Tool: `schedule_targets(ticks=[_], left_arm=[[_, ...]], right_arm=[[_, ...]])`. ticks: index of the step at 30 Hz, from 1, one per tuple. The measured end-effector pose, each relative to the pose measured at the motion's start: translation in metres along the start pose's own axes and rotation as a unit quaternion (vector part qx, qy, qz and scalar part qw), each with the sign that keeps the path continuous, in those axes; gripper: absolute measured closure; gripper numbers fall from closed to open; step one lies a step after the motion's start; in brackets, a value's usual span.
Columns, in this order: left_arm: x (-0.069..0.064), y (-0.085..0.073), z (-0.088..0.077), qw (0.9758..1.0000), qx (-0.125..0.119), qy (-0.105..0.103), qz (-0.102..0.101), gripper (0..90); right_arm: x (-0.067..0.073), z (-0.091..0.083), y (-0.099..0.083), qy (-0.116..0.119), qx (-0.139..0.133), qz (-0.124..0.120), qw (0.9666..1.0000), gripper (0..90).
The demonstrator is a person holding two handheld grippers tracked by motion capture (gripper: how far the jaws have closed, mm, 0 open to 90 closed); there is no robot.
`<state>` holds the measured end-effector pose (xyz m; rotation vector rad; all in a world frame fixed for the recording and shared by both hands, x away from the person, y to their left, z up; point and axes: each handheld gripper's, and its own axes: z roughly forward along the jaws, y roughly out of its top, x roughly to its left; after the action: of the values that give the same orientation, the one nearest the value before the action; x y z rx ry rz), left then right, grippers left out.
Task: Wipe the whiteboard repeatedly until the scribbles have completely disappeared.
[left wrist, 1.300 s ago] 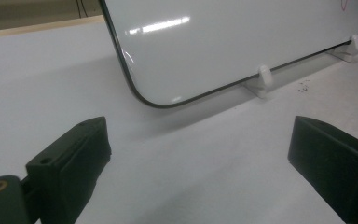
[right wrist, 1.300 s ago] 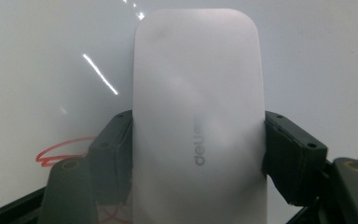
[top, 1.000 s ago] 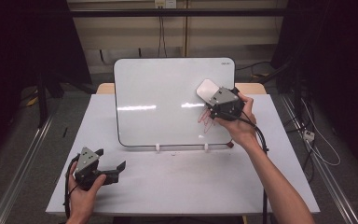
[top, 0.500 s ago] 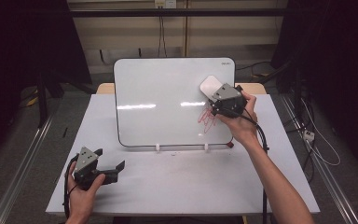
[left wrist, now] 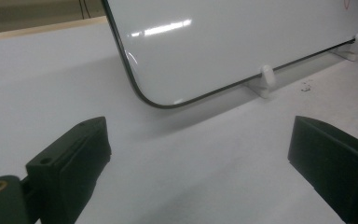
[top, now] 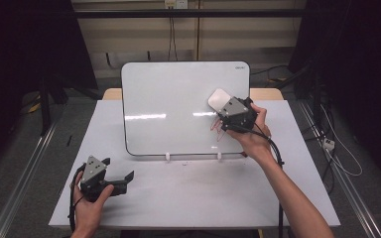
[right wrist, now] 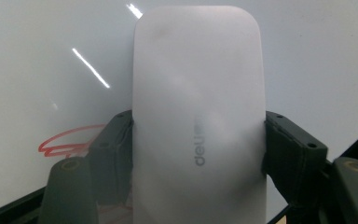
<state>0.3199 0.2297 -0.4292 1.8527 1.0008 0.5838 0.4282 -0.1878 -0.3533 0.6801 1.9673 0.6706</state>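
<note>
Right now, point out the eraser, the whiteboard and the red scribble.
eraser (right wrist: 198,116), right gripper view, middle of its white back.
whiteboard (top: 173,94), high view, bare part of its face.
red scribble (right wrist: 70,140), right gripper view, middle of the loops.

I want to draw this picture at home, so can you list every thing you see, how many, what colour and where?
whiteboard: one, white with a dark edge, standing tilted at the back of the table on two small white feet
red scribble: one, red, on the whiteboard beside the eraser
eraser: one, white with grey lettering, against the whiteboard's right part, gripped by the right gripper
table: one, white top, in the middle of the room
cables: several, dark and white, on the floor to the right
left gripper: one, black, at the table's front left, fingers wide apart, nothing between them
right gripper: one, black, shut on the eraser
hands: two, one holding each gripper
</note>
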Motion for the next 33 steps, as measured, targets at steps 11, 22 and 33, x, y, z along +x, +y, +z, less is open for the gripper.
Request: schedule_targets(ticks=[11,22,33], left_arm=[[-0.001,0.000,0.001,1.0000,0.001,-0.003,0.000,5.3],[0.001,0.000,0.001,1.0000,0.001,-0.003,0.001,5.4],[0.002,0.000,-0.001,1.0000,-0.003,-0.002,-0.003,5.4]], right_arm=[[0.028,-0.001,-0.004,0.021,-0.008,-0.023,0.9995,31.6],[0.023,-0.001,-0.003,0.024,-0.014,-0.007,0.9996,31.5],[-0.007,0.003,0.004,-0.004,-0.012,0.045,0.9989,31.5]])
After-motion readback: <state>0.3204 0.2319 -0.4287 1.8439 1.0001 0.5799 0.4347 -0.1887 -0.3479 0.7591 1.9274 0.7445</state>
